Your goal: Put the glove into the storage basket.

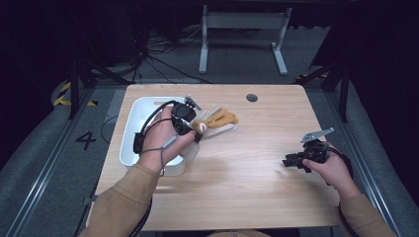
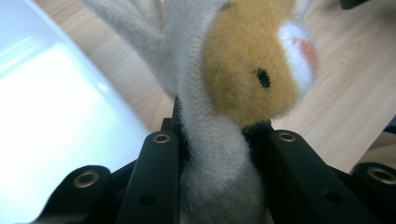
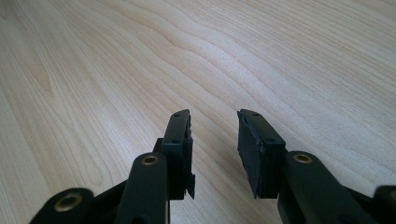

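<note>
A tan and white plush animal [image 1: 217, 121] hangs from my left gripper [image 1: 193, 129] just right of the white tub [image 1: 143, 111]. In the left gripper view the toy's white fleece [image 2: 210, 154] is pinched between the two black jaws, and its tan face [image 2: 252, 65] with a black eye fills the space above them. My right gripper [image 1: 296, 160] lies low over the wooden table [image 1: 237, 182] at the right. Its jaws [image 3: 215, 135] stand apart with nothing between the pads, only bare wood beyond them.
The white tub sits at the table's left edge, under my left forearm. A small round hole [image 1: 252, 98] marks the table's far side. Dark floor, cables and a grey table frame [image 1: 242, 34] lie beyond.
</note>
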The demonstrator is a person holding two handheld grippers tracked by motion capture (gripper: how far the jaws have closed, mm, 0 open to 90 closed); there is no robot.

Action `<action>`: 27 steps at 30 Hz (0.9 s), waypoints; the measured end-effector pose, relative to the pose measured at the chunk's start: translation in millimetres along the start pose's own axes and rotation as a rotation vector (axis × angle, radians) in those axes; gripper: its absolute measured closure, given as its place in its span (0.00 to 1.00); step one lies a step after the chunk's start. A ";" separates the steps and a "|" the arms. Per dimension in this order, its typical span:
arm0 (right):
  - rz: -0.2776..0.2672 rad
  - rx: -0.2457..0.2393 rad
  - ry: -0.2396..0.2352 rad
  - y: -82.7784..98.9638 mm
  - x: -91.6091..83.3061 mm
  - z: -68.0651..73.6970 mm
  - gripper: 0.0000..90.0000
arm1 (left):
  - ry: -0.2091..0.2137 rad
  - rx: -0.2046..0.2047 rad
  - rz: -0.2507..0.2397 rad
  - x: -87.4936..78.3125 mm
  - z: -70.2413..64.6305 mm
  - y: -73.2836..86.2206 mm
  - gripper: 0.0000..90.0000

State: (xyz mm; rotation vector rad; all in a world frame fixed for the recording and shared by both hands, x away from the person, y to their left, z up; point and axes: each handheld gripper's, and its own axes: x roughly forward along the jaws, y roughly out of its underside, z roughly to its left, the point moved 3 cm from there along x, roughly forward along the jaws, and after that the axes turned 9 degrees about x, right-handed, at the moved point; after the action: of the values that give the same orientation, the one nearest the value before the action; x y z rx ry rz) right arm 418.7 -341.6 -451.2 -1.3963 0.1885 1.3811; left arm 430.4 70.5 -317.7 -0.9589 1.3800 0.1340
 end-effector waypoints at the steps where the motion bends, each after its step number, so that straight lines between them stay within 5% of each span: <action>1: -0.001 0.002 0.000 0.6 -0.6 -0.3 0.72 | -0.005 -0.005 0.002 -1.8 3.7 1.3 0.82; 19: -0.027 0.033 0.002 4.5 -4.7 -4.6 0.71 | -0.097 -0.166 -0.028 -18.5 51.6 16.3 0.82; 27: -0.030 0.050 0.000 5.6 -4.8 -5.7 0.71 | -0.160 -0.238 0.012 -10.3 66.5 29.1 0.82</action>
State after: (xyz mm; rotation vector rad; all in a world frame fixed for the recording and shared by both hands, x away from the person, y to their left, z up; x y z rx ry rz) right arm 416.6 -350.7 -452.3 -1.3530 0.2000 1.3433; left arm 461.2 135.8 -330.3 -1.1122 1.2401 0.3828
